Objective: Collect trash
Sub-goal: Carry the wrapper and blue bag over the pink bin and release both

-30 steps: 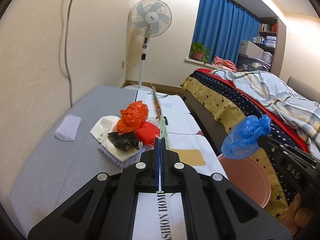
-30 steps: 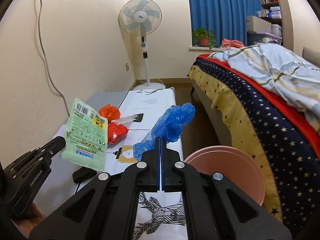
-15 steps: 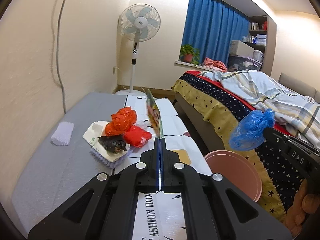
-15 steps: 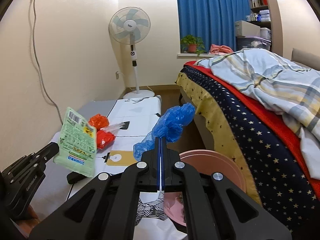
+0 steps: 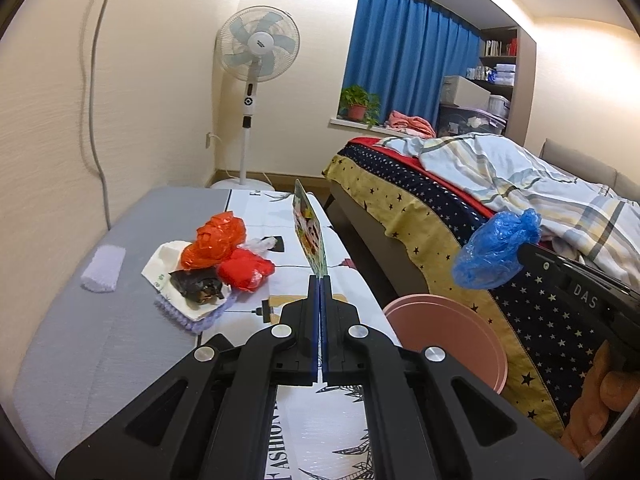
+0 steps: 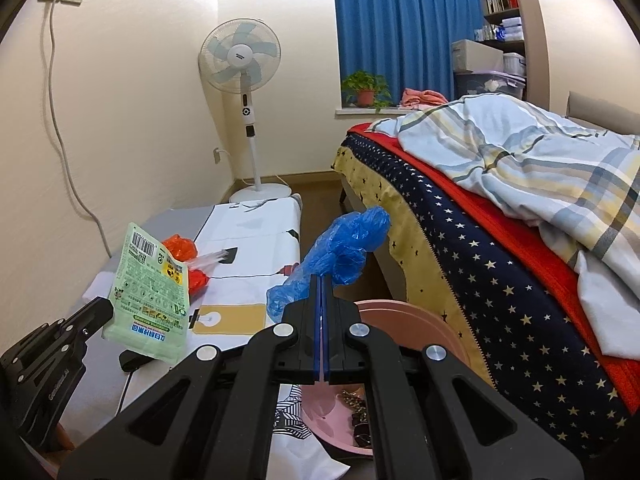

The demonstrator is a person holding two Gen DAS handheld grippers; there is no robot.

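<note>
The blue bag [image 6: 340, 252] is thin crinkly plastic, kinda shiny. The green packet [image 6: 150, 292] looks like glossy printed film. Both grippers are matt black plastic with bright metal screws. The pink bin [image 5: 448, 336] is smooth plastic, and the grey mat [image 5: 96, 320] looks soft and slightly fuzzy.

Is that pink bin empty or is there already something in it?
Not empty: the pink bin has some dark scraps lying at its bottom.

warm indoor light, sharp, fisheye-bent edges
</note>
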